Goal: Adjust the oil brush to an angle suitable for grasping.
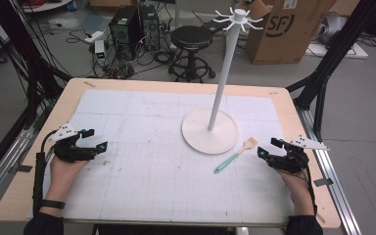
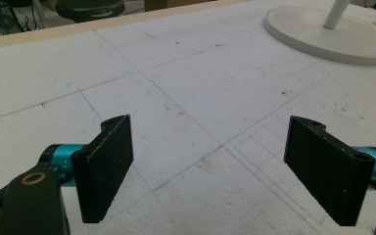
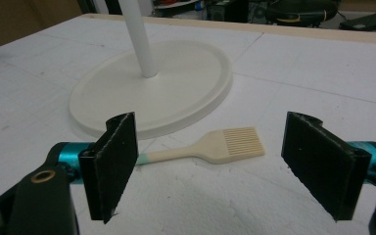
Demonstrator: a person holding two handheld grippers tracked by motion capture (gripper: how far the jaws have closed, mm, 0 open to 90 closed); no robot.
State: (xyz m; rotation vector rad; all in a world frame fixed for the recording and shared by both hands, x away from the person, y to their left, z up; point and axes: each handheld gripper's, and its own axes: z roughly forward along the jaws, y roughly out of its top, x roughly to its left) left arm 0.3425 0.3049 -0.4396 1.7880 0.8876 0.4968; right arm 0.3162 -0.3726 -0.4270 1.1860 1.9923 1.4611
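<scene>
Up close, cream bristles of brush (image 3: 210, 147) between right hand-held gripper (image 3: 210, 169) jaws.

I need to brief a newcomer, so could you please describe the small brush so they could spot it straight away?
Start at the tall white stand with the round base on the white table mat. Just beside that base, toward the right hand-held gripper, lies the brush, flat on the mat. It is the one loose utensil there: cream bristled head, pale teal handle.

tongs (image 1: 92, 139) black, teal collars | grey plates, black cables | dark sleeves | left wrist band, perhaps a watch
</scene>
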